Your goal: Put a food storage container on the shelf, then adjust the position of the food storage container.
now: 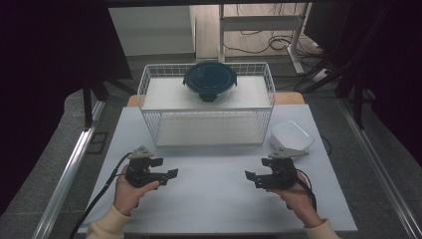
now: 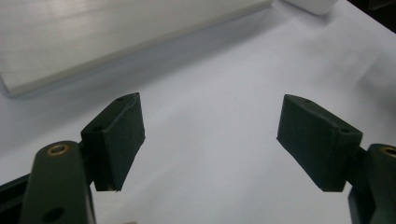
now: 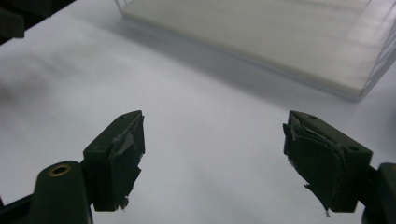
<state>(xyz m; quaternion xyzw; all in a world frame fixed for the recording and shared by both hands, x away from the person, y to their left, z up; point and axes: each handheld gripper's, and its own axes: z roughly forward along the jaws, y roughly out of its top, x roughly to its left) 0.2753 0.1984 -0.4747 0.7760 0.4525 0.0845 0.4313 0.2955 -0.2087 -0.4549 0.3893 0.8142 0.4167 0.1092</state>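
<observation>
Left gripper [image 1: 166, 175] before wire basket's [image 1: 149, 79] left front corner, jaws wide apart, nothing between; dark-lidded round container [image 1: 209, 79] on basket's top shelf; right gripper [image 1: 251, 178] before basket's right front corner, jaws wide, empty; white dish [image 1: 291, 135] just right of basket

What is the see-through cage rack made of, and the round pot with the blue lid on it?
The rack looks like thin metal wire with a white coating: a fine open grid. The round pot seems clear glass or plastic, since its wall looks see-through. Its lid looks like dark blue plastic with side clips.
</observation>
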